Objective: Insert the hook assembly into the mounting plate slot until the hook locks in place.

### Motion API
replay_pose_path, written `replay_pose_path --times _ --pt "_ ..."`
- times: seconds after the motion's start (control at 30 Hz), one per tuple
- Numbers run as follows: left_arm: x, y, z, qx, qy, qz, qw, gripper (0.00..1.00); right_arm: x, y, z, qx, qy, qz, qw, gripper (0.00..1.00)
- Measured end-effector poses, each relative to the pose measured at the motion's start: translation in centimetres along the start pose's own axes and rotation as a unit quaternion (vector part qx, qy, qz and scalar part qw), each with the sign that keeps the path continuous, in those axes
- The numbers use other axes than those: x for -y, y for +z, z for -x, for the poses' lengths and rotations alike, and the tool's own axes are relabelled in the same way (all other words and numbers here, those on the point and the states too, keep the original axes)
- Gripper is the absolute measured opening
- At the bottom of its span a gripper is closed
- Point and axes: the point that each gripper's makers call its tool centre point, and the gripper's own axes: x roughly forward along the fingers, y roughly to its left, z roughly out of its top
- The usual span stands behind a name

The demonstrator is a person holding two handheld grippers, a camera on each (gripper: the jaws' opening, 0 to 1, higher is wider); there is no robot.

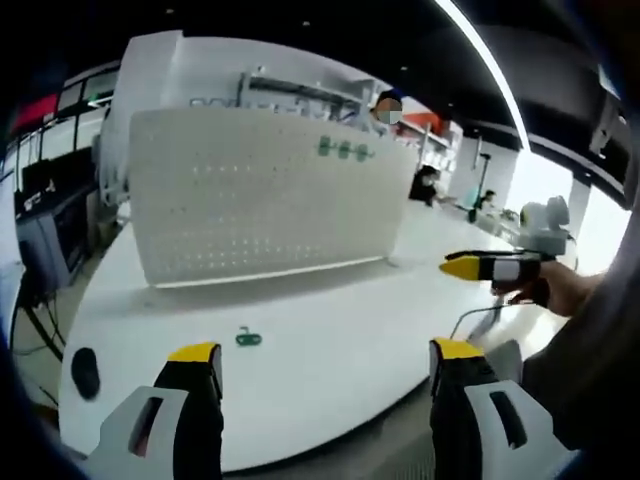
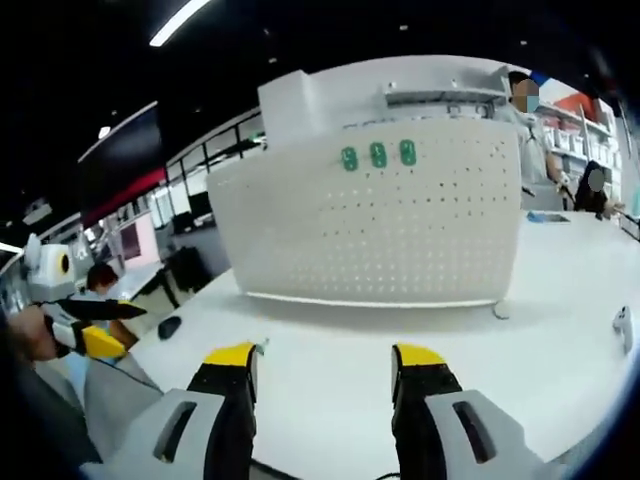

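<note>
- Left gripper view: the left gripper point(image 1: 325, 375) is released, its jaws spread with nothing between them. A small green hook point(image 1: 248, 339) lies flat on the smooth white table point(image 1: 330, 300), in front of the upright perforated pegboard point(image 1: 265, 195). A hard pinch could make the hook skid away.
- Right gripper view: the right gripper point(image 2: 325, 372) is also released. Three green hooks point(image 2: 378, 155) sit near the pegboard's top edge. The holes are tiny, so a misaligned hook might jam.

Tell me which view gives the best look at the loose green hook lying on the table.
The left gripper view: the green hook lies in plain sight on the white table, ahead of the left hand-held gripper, in front of the pegboard. In the right gripper view I can't make it out on the table.
</note>
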Motion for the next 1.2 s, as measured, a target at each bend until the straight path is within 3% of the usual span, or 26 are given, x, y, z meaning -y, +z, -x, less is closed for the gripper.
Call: replay_pose_path --times 0.23,0.53,0.97,1.2 --pt "0.4 -1.2 -0.5 -0.011 -0.003 0.017 0.9998 0.86 -0.7 -1.5 1.1 -0.022 0.01 0.013 0.9996 0.56" --pt "0.1 -3.9 -0.5 -0.043 0.0 0.037 0.9984 0.85 -1.0 -2.7 1.6 -0.04 0.014 0.016 0.999 0.56" --pt "-2.8 -4.3 -2.7 -0.051 0.011 0.049 0.9974 0.84 -0.4 -3.1 1.2 -0.056 0.015 0.019 0.9981 0.5" --pt "-4.3 -5.9 -4.6 -0.068 0.009 0.062 0.9957 0.83 -0.1 -3.0 0.7 -0.063 0.011 0.029 0.9975 0.5"
